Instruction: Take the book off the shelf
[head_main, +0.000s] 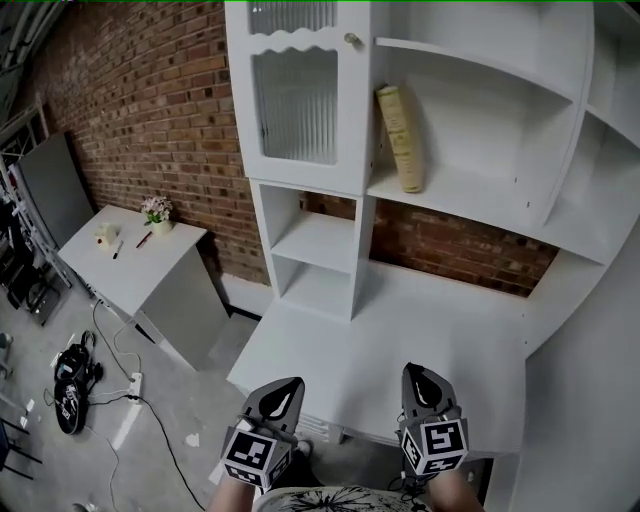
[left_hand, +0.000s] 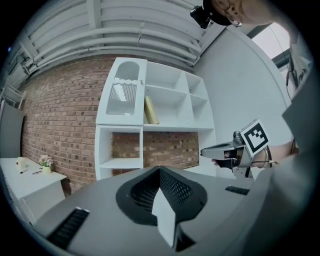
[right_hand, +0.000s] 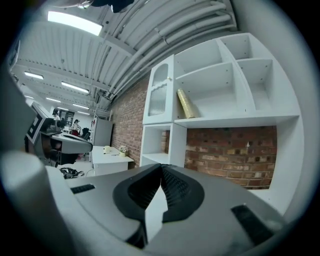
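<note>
Lead: Nearest us, the left gripper (head_main: 283, 392) is hovering low at the front edge of the white desk (head_main: 400, 320). Its jaws are pressing together with nothing between them. The right gripper (head_main: 421, 381) is sitting just beside it, and we are seeing the same there: pads closed on each other, nothing held.

Second: Confirming. Where are we locating the book?

Lead: We are reading the unit left to right. First comes the ribbed-glass cabinet door (head_main: 297, 105). Just to its right is the book (head_main: 400, 135), which is standing on the upper shelf board (head_main: 480, 200). It is leaning leftward, with its top resting against the cabinet's side wall (head_main: 368, 90). It is well apart from both grippers, above and ahead of them.

Second: How are we expecting it to handle?

Lead: We are judging it to be a thick bound volume, stiff and moderately heavy. Its tan cover may be smooth, so a shallow pinch is risking a slip. We are not treating it as fragile, though hard pads could be creasing page edges.

Second: Grip location?

Lead: We are recommending that one gripper open wide and pinch across the thickness, both covers between the pads, at about mid-height on the edge facing us. Because the book is leaning, a gap is showing at its lower left, where a jaw should be entering. We are reserving the other gripper for steadying the top as the book tips outward.
</note>
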